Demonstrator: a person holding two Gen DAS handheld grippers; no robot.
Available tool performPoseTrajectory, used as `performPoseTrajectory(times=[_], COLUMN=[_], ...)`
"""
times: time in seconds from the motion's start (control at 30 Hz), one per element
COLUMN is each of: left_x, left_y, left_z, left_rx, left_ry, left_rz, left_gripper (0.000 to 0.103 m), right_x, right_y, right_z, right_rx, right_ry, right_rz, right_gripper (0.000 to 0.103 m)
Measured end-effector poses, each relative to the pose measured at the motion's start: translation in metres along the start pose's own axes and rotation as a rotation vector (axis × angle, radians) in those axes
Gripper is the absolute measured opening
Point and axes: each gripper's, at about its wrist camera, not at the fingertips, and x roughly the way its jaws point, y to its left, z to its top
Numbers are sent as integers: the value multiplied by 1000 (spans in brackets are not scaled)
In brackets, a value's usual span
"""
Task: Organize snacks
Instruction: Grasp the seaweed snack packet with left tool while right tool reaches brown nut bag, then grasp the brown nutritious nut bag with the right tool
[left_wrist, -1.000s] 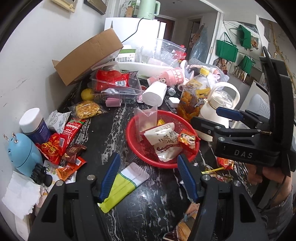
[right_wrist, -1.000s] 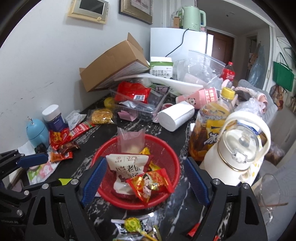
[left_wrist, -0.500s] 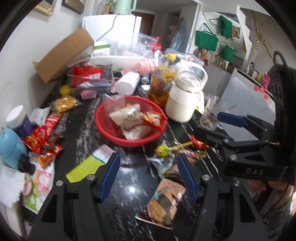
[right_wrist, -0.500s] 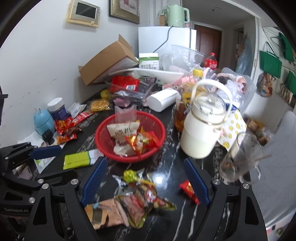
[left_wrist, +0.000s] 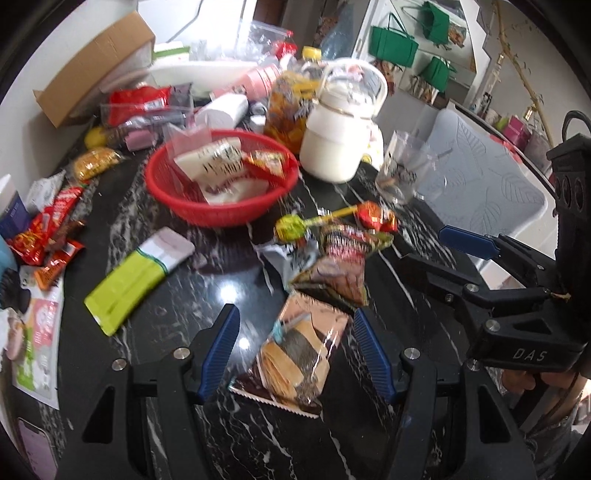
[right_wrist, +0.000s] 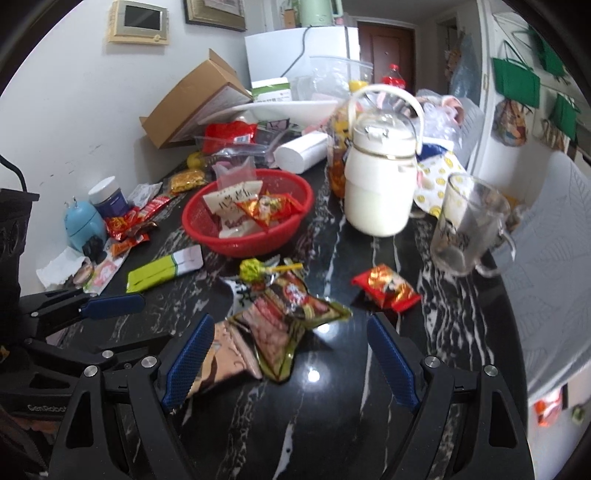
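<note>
Red mesh plastic basket (left_wrist: 221, 206) is seen far centre, holding packets. A brown foil snack packet (left_wrist: 295, 354) is framed between the spread left gripper (left_wrist: 295, 347) jaws, untouched. Right gripper (right_wrist: 291, 358) jaws are likewise spread.

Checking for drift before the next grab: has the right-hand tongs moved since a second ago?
Yes. The right tongs have pulled back toward the near table edge, away from the round red plastic basket, which now sits far beyond their tips instead of between them.
</note>
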Motion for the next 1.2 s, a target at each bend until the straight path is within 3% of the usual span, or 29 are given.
performPoseTrajectory(times=[0.3, 0.6, 0.77, 0.83, 1.2], left_x=[28, 50, 50, 47, 22], left_y=[-3, -1, -1, 1, 34], left_z=[-13, -22, -25, -27, -23], left_rx=[33, 44, 55, 41, -45], left_ry=[94, 165, 129, 111, 43], left_rz=[-32, -14, 9, 25, 170], left_gripper=[63, 63, 62, 50, 50], right_x=[10, 26, 35, 39, 69], right_y=[-11, -16, -15, -14, -8], right_z=[-25, -38, -33, -30, -6], right_rx=[71, 106, 102, 97, 138], right_ry=[54, 99, 110, 114, 135], right_rz=[-14, -8, 6, 16, 91], right_gripper=[85, 85, 85, 85, 85])
